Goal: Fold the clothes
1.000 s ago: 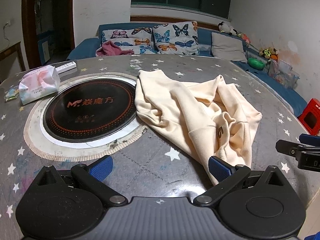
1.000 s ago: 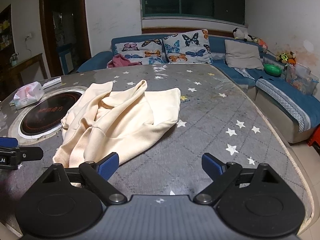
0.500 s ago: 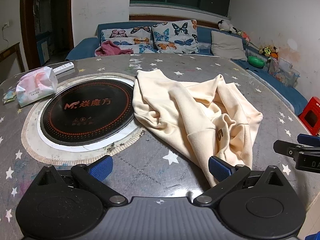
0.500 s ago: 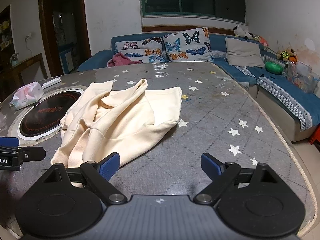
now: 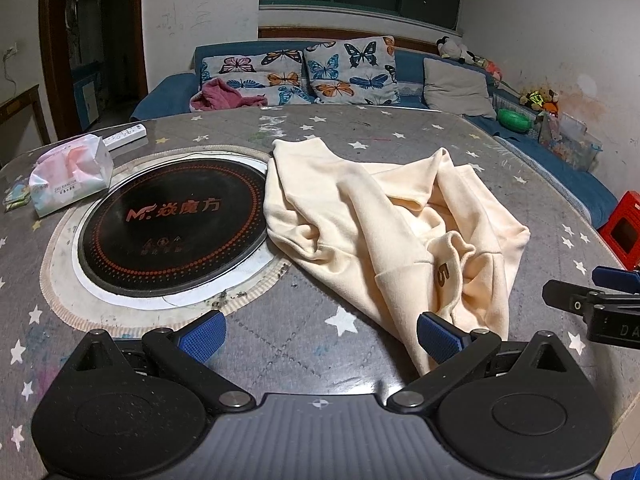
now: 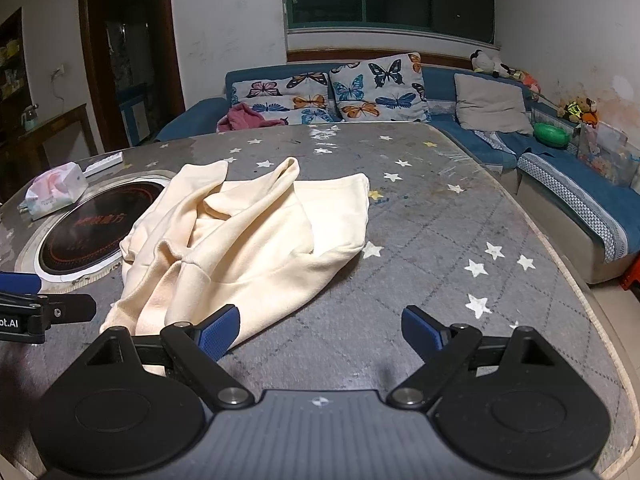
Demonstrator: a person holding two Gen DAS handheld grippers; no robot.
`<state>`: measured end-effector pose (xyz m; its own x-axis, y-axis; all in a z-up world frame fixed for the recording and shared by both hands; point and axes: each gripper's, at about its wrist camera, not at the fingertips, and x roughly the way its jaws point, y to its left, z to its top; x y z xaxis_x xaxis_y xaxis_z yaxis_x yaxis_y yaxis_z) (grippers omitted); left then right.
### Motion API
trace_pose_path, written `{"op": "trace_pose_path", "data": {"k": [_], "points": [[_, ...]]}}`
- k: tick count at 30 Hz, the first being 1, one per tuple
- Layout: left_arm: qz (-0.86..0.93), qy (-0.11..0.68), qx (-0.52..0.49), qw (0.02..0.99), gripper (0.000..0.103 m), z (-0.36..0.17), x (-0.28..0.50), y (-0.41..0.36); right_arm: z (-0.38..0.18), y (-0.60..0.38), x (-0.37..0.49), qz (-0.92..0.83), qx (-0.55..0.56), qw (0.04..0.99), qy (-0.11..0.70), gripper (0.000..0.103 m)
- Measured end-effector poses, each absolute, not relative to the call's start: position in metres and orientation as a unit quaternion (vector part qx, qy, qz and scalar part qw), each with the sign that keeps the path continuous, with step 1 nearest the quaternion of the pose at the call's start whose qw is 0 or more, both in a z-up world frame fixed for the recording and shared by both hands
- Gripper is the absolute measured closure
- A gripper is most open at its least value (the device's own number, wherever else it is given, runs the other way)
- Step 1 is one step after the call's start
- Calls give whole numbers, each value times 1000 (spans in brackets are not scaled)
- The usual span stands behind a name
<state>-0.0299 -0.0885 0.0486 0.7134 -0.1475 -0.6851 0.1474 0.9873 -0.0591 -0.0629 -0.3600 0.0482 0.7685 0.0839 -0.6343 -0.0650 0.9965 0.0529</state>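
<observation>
Star-patterned table [image 5: 360, 128] holds a crumpled cream garment [image 5: 392, 228] — both grippers' jaws spread, seemingly touching nothing.

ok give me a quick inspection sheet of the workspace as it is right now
surface: grey star-print table, built-in round black cooktop on the left side.
job's things: one cream garment, crumpled and unfolded, its left edge lying at the cooktop's rim.
clutter: tissue pack and white remote at the far left.
grippers: left tongs open, right pad close to the garment's near corner; right tongs open, left pad at the garment's near edge; neither holds cloth.
cables: nothing seen.
surroundings: blue sofa with butterfly pillows, pink cloth, dark window.
</observation>
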Motion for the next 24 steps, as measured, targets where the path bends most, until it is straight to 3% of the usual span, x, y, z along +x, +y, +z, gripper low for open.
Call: {"op": "trace_pose_path", "data": {"k": [24], "points": [[-90, 369, 5, 925, 0, 51, -18, -99, 49, -356, -51, 53, 9, 939, 341, 17]]}}
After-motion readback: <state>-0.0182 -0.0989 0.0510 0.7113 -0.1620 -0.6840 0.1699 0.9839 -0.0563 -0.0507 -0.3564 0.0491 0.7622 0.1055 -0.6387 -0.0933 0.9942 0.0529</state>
